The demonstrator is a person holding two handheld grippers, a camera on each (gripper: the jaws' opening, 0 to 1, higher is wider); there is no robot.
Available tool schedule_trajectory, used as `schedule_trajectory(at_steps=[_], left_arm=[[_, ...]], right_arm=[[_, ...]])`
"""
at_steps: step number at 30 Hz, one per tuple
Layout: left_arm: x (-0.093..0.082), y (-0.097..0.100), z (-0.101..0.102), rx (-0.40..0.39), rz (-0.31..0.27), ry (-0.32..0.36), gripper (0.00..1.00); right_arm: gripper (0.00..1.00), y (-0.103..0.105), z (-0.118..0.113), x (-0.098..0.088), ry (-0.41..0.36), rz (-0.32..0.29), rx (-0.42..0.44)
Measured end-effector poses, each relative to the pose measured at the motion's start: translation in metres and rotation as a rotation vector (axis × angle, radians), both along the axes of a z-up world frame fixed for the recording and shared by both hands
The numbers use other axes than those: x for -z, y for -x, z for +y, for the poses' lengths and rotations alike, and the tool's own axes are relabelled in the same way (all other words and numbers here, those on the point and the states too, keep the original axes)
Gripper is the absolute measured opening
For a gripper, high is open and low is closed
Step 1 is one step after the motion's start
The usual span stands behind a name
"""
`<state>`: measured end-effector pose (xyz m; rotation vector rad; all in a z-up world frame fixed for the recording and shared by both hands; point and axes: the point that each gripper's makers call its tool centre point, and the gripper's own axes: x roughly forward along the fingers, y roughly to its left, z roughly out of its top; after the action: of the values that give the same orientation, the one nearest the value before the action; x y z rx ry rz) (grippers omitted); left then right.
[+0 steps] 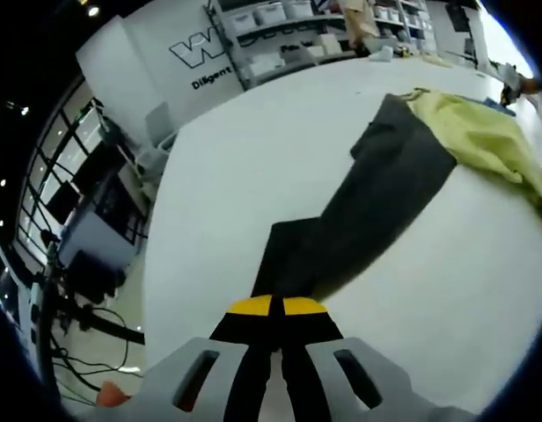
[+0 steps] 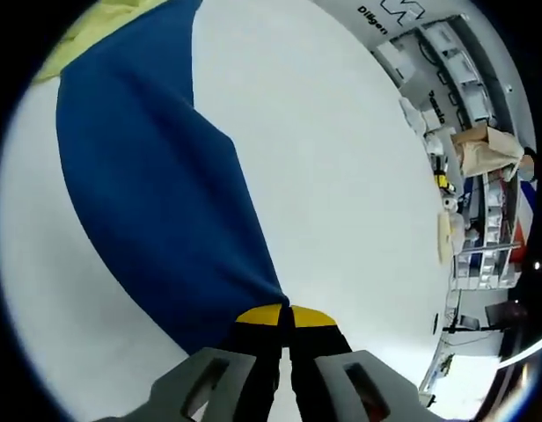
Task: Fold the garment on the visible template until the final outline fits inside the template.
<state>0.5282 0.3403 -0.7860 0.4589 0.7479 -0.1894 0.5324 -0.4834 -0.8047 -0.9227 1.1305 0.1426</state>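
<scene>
Both views look across a wide white desk [image 1: 253, 158]. In the left gripper view, the left claw [image 1: 277, 308] is pressed together, pinching the near end of a long dark grey garment [image 1: 377, 193], likely a trouser leg, which stretches away towards a rumpled yellow cloth [image 1: 482, 136] at the far end. In the right gripper view, the right claw [image 2: 282, 316] is likewise pinching a corner of a broad blue garment [image 2: 157, 193], with a yellow edge showing beyond it. No template outline can be made out. Folding looks barely begun: the cloth lies stretched long, with every fold remaining.
</scene>
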Motion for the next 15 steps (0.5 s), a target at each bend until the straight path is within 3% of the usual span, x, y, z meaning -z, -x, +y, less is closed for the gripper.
schedule_trajectory(at_steps=[8, 15], left_arm=[[-0.001, -0.008, 0.009, -0.018, -0.002, -0.018, 0.00], [-0.001, -0.014, 0.012, -0.021, -0.006, -0.033, 0.00]], right_arm=[[0.00, -0.014, -0.019, 0.001, 0.039, 0.006, 0.018], [0.00, -0.014, -0.019, -0.003, 0.071, 0.013, 0.008]])
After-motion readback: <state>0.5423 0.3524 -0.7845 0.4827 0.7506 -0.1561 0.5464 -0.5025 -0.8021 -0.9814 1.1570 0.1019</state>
